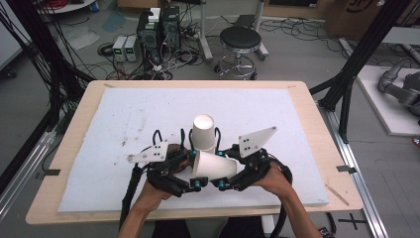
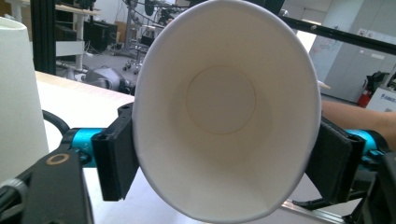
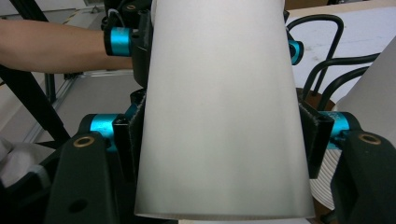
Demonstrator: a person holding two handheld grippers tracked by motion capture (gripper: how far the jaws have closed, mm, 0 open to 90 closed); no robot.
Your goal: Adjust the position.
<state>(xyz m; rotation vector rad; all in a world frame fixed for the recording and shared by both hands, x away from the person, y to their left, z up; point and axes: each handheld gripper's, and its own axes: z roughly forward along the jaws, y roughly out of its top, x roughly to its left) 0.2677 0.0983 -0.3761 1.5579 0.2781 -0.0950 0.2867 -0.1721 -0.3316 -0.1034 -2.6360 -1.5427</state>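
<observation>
A white paper cup (image 1: 214, 167) lies on its side above the white mat, held between both grippers. My left gripper (image 1: 194, 169) is shut on the wide mouth end. In the left gripper view I look straight into the cup (image 2: 224, 107), whose rim is squeezed oval between the pads (image 2: 114, 158). My right gripper (image 1: 221, 169) is shut on the narrow base end. In the right gripper view the cup wall (image 3: 219, 116) sits between its pads (image 3: 314, 140). A second paper cup (image 1: 204, 132) stands upside down just behind the grippers, apart from them.
The white foam mat (image 1: 148, 114) covers most of the wooden table (image 1: 74, 129). Beyond the far edge stand a black stool (image 1: 240, 39) and electronics boxes with cables (image 1: 148, 34) on the floor. Black frame posts (image 1: 346, 84) flank the table.
</observation>
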